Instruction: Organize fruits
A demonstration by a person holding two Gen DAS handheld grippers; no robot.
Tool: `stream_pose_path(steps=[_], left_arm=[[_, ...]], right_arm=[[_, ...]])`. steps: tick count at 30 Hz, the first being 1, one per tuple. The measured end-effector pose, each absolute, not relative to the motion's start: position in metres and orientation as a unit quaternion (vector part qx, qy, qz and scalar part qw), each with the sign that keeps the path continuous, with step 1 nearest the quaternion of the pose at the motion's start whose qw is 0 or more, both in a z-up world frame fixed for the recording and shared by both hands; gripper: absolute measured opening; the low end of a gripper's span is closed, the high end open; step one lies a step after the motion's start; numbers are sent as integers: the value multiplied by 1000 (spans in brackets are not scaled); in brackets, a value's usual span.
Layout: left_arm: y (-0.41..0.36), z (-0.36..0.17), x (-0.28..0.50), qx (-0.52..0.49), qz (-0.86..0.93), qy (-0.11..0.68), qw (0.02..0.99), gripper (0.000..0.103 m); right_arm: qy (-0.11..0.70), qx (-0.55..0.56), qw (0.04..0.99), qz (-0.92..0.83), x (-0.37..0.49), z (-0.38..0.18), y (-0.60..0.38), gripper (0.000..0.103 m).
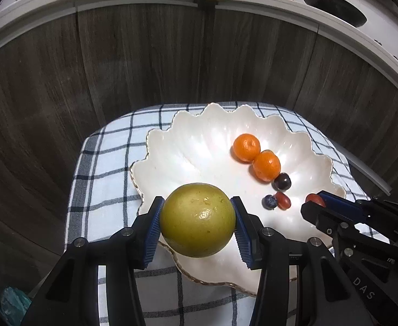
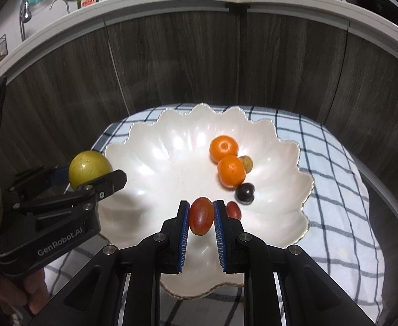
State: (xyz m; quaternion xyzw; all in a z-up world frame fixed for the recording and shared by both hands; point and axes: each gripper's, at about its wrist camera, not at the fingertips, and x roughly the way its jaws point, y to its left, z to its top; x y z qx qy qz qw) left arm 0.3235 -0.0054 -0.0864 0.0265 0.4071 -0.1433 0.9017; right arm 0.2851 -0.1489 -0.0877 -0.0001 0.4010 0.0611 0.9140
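Home kitchen: faucet, wok.

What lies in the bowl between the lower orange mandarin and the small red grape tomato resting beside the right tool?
A dark purple round grape lies between the lower orange mandarin and the small red grape tomato, clearest in the right wrist view.

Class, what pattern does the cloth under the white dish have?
The cloth is white with a dark checked grid; the right wrist view shows it best.

Checked cloth over the surface, scalloped white dish on it
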Motion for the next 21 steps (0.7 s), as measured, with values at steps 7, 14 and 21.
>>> stream_pose_path(steps=[7, 14, 21], left_arm=[[-4, -93, 324, 26, -149, 419, 895, 48], [1, -85, 321, 26, -128, 405, 905, 82], [5, -75, 317, 23, -106, 394, 913, 96]], right_arm=[[425, 3, 903, 68, 287, -100, -148, 20], [427, 13, 903, 52, 285, -98, -154, 52], [413, 10, 910, 24, 281, -87, -162, 64]])
